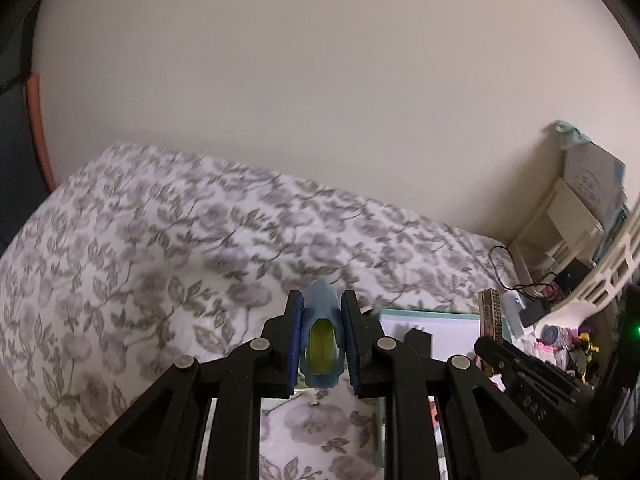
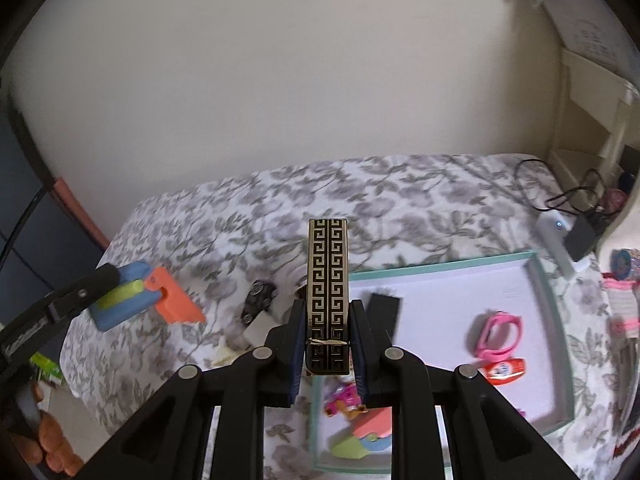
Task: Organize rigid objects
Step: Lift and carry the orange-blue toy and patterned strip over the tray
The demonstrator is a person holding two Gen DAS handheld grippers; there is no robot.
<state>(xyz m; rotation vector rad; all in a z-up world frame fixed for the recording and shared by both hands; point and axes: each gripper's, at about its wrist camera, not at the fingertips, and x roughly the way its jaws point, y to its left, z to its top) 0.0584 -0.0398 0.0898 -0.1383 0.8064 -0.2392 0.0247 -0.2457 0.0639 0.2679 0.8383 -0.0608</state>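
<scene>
Right wrist view: patterned black-and-gold case point(image 2: 328, 280) upright, pinched between right hand-held gripper point(image 2: 327, 344) pads.

we've got the tray point(image 2: 548, 292) on the bed point(image 2: 400, 196), watch point(image 2: 498, 336) in it, toy car point(image 2: 259, 298) left of it, charger point(image 2: 584, 236) behind, shelf point(image 2: 592, 100) far right

Two grippers are in use, the left gripper point(image 1: 322, 340) and the right gripper point(image 2: 327, 344). Two blue-orange-green toy knives show: the held toy knife point(image 2: 136, 296) and the tray toy knife point(image 2: 368, 436). One patterned box point(image 2: 327, 292), one tray point(image 2: 554, 320), one pink band point(image 2: 500, 336).
</scene>
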